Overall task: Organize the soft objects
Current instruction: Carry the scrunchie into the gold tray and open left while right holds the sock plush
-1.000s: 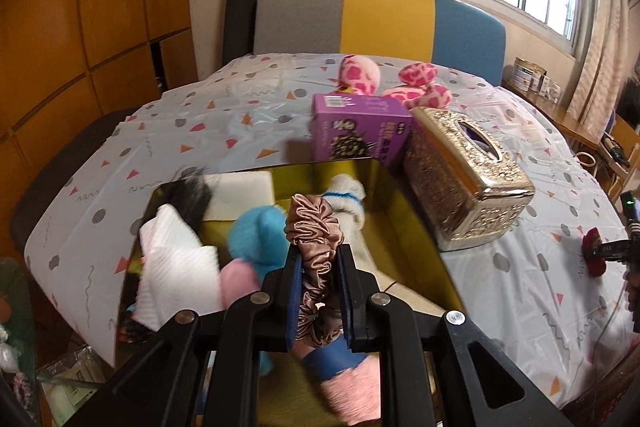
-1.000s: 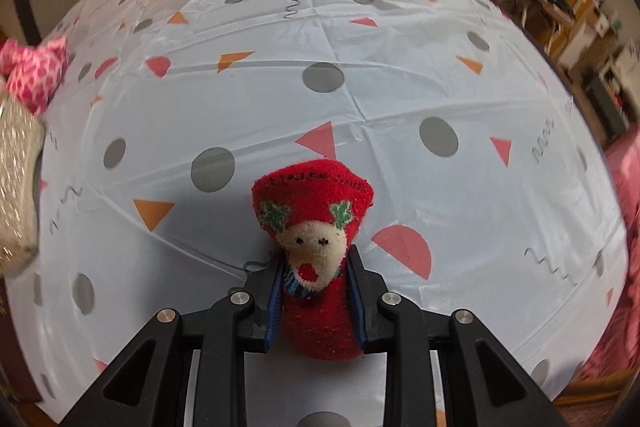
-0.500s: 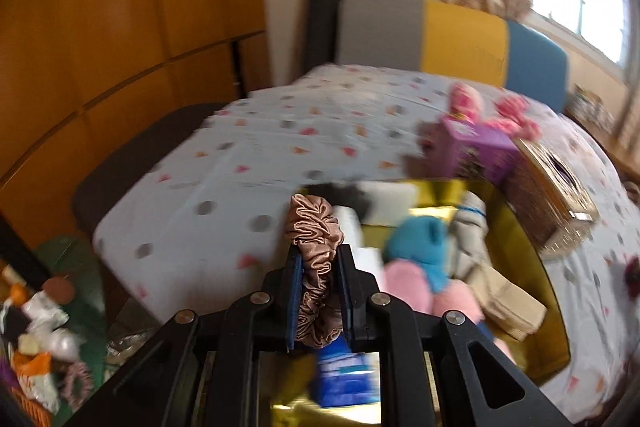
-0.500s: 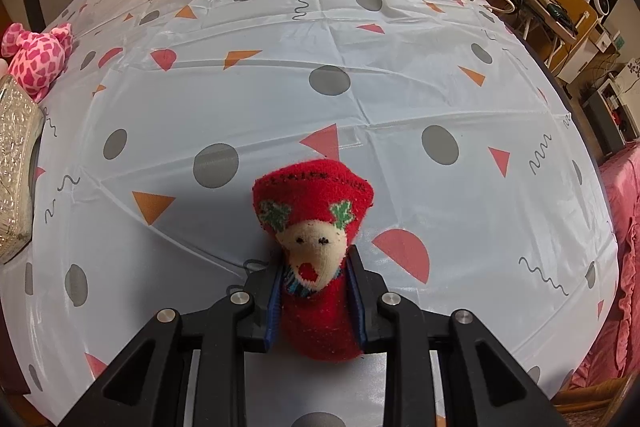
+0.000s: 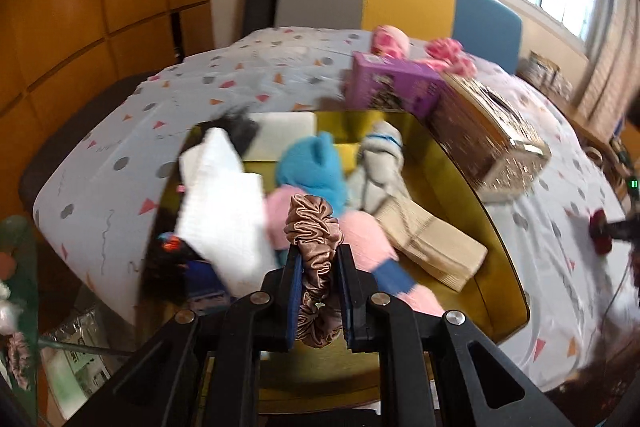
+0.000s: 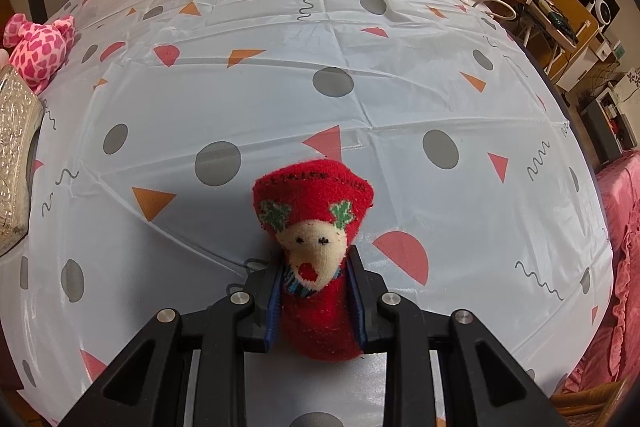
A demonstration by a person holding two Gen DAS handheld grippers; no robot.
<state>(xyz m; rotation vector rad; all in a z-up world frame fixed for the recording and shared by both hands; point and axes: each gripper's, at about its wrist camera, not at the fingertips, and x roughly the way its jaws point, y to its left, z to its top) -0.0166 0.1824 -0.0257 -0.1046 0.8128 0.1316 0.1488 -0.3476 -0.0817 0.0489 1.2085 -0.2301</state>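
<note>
Clamping a bronze scrunchie [image 5: 314, 247], the left gripper [image 5: 318, 291] hangs above the gold bin [image 5: 460, 163]; the right gripper [image 6: 316, 303] grasps a red sock [image 6: 316, 311].

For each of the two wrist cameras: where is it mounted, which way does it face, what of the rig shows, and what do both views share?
Left wrist: on the left gripper, angled down over the gold tray of soft things; its fingers pinch a satin scrunchie.
Right wrist: on the right gripper, looking steeply down at the patterned tablecloth; its fingers clamp a red sock.
Shared: tablecloth, gold tissue box, pink plush, and the red sock.
</note>
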